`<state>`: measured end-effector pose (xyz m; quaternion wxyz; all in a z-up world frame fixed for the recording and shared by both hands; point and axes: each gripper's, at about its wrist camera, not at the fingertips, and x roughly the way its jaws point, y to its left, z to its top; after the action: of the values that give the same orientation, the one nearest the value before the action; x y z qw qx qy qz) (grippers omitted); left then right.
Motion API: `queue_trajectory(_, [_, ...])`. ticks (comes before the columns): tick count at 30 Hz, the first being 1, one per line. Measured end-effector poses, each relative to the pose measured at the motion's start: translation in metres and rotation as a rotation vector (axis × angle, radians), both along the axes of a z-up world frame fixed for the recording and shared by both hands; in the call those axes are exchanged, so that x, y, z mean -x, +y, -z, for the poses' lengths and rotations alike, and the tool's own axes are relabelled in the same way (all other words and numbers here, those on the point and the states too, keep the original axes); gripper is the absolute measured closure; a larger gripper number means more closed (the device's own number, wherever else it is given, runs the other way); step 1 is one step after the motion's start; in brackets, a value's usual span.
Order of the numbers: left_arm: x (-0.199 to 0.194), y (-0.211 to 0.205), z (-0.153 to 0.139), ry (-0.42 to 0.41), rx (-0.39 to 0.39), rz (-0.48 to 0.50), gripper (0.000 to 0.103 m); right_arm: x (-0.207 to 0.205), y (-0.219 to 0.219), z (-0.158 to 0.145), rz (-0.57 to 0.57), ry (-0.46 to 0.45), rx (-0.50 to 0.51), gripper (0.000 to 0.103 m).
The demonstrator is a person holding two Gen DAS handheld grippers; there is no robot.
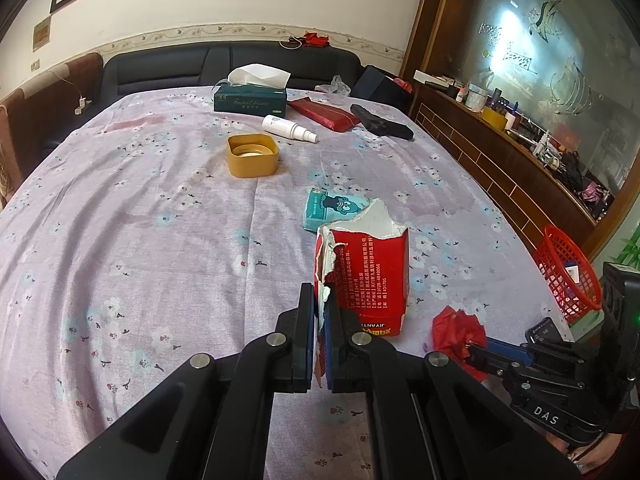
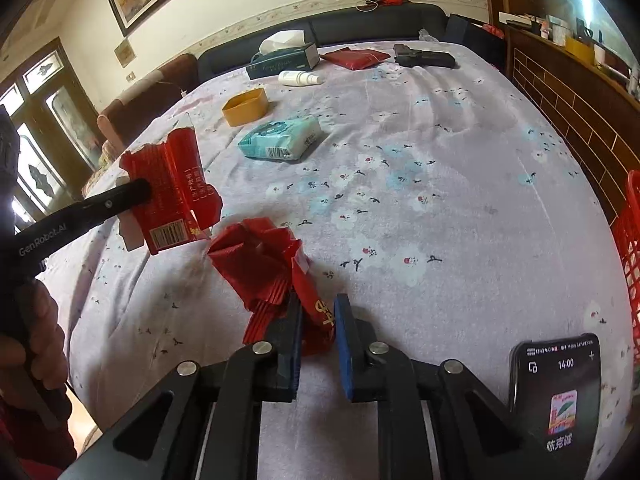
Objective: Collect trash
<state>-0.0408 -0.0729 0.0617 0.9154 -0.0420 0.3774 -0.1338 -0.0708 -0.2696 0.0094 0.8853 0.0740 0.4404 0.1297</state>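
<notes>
The left claw [image 1: 319, 320] is clamping the torn edge of a red box [image 1: 366, 276] above the bed [image 1: 160, 240]; that ragged card could rip free. The right claw [image 2: 318, 320], narrow, is straddling a crumpled red wrapper [image 2: 260, 264], seemingly not yet pinched, so it may slip. A red basket [image 1: 568, 272] is waiting beside the bed.

Torn red box [image 1: 370, 276]: printed carton, ragged white-edged top, upright, its torn side wall pinched and held over the floral bedsheet. Red wrapper [image 2: 272, 276]: crumpled glossy foil, lying on the sheet just beside the box.
</notes>
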Motion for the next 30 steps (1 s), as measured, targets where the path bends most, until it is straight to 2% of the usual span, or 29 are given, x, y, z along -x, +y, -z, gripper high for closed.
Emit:
queue_trajectory(11, [0.007, -0.011, -0.009, -0.022, -0.011, 0.021, 0.1, 0.018, -0.022, -0.032, 0.114, -0.088, -0.013, 0.088])
queue_trajectory(30, [0.022, -0.026, -0.022, -0.056, -0.034, 0.047, 0.1, 0.037, -0.034, -0.049, 0.143, -0.131, -0.054, 0.088])
